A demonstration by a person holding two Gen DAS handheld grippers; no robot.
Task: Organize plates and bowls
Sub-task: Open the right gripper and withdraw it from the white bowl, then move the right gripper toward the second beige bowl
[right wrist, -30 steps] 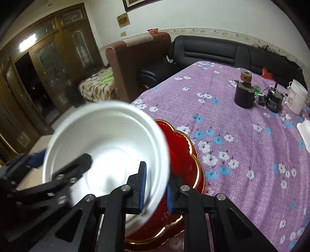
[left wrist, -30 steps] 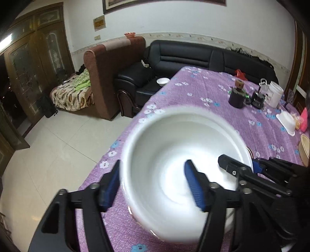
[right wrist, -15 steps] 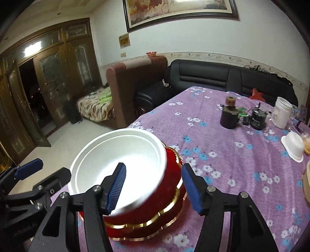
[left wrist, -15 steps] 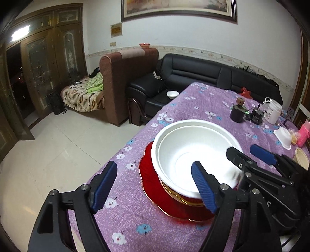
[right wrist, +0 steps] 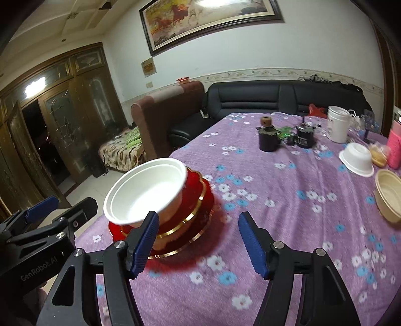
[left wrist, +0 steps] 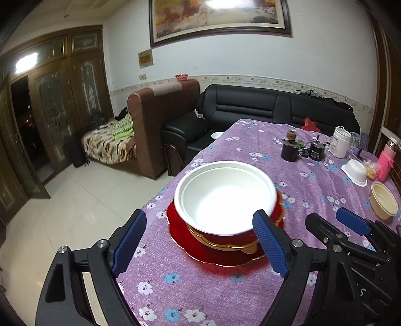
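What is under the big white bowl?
The white bowl sits in a red gold-rimmed bowl, which rests on a red plate. Anything between those dishes is covered.

A home living room: black sofa (left wrist: 273, 110), framed painting (left wrist: 218, 17), clothed table (left wrist: 313, 180).

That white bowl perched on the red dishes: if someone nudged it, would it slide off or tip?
Probably tips easily: the white bowl sits tilted on the red dishes, overhanging one side. It looks thin and light, perhaps disposable, so a nudge could shift it. Both grippers' jaws are opening with nothing between them.
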